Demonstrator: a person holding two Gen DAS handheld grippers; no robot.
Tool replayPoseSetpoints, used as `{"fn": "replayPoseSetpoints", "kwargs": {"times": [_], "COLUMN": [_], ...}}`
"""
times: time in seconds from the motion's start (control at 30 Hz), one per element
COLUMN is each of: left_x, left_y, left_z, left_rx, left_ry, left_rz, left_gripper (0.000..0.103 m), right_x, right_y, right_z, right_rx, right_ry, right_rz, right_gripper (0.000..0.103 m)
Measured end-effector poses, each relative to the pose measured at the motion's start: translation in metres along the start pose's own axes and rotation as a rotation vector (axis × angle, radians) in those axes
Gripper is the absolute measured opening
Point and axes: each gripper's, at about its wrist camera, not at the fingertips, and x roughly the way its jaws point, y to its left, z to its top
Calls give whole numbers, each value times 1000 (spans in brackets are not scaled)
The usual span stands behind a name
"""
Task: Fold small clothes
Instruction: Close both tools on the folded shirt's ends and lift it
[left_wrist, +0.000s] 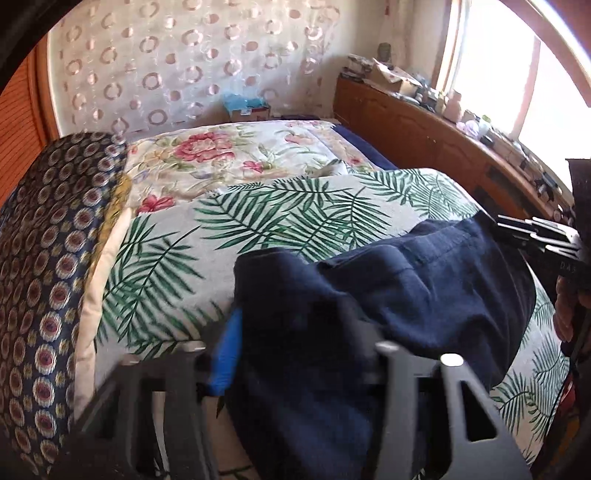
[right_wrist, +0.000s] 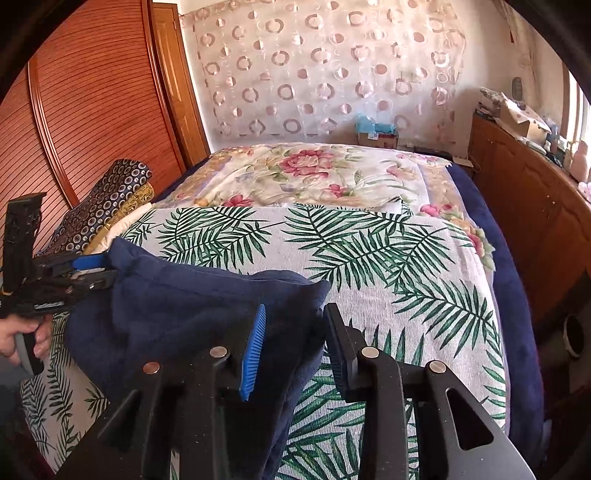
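Both tongs meet the navy cloth (right_wrist: 177, 317) on the palm-print sheet (right_wrist: 388, 266). Left tongs (right_wrist: 98, 271) pinch its far left corner between blue pads, a hand (right_wrist: 26, 336) gripping the handle below. Right tongs (right_wrist: 295, 350) stand spread: the cloth's right end lies between the fingers, against the left blue pad (right_wrist: 253, 354), clear of the right one. Beyond both lies a floral quilt (right_wrist: 314, 173); left of the left tongs sit stacked pillows (right_wrist: 103, 206).
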Motion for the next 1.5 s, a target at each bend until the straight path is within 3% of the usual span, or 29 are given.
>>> {"fn": "replayPoseSetpoints", "kwargs": {"times": [0.03, 0.07, 0.2, 0.3, 0.33, 0.4, 0.43, 0.47, 0.6, 0.83, 1.2, 1.27, 1.33, 1.4, 1.5], "left_x": [0, -2, -12, -11, -11, -16, -19, -24, -31, -18, -5, -5, -3, -4, -5], "left_y": [-1, -1, 15, 25, 27, 31, 31, 31, 28, 39, 39, 37, 33, 30, 25], "left_z": [2, 2, 3, 2, 1, 0, -2, -4, -12, -25, -38, -38, -36, -37, -36], "left_rx": [11, 15, -47, -75, -87, -100, -99, -97, -83, -136, -178, -177, -176, -166, -151], "left_ry": [-2, -9, -62, -45, -38, -37, -42, -51, -34, 33, 42, 41, 42, 41, 32], "left_rz": [2, 5, 71, 103, 94, 60, 51, 38, -12, -20, -44, -42, -51, -78, -95], "left_gripper": [23, 15, 14, 15, 18, 27, 43, 50, 62, 63, 63, 63, 62, 54, 33], "right_x": [1, 2, 3, 2, 2, 2, 3, 5, 16, 47, 53, 55, 58, 60, 59], "right_y": [0, 0, 1, 1, 2, 2, 2, 2, 6, 3, 7, 9, 14, 17, 19], "right_z": [0, -1, 0, -1, -1, -2, -2, -2, -4, -8, -8, -9, -10, -11, -12], "right_rx": [4, 5, -1, 11, 15, 24, 29, 34, 38, 80, 72, 63, 53, 46, 44], "right_ry": [4, 5, 4, 4, 2, -5, -4, 1, 44, 131, 119, 117, 117, 115, 107], "right_rz": [2, 2, 4, 16, 15, 21, 34, 42, 47, 42, 75, 85, 106, 115, 135], "right_gripper": [33, 33, 33, 35, 43, 48, 49, 51, 56, 65, 66, 62, 50, 44, 28]}}
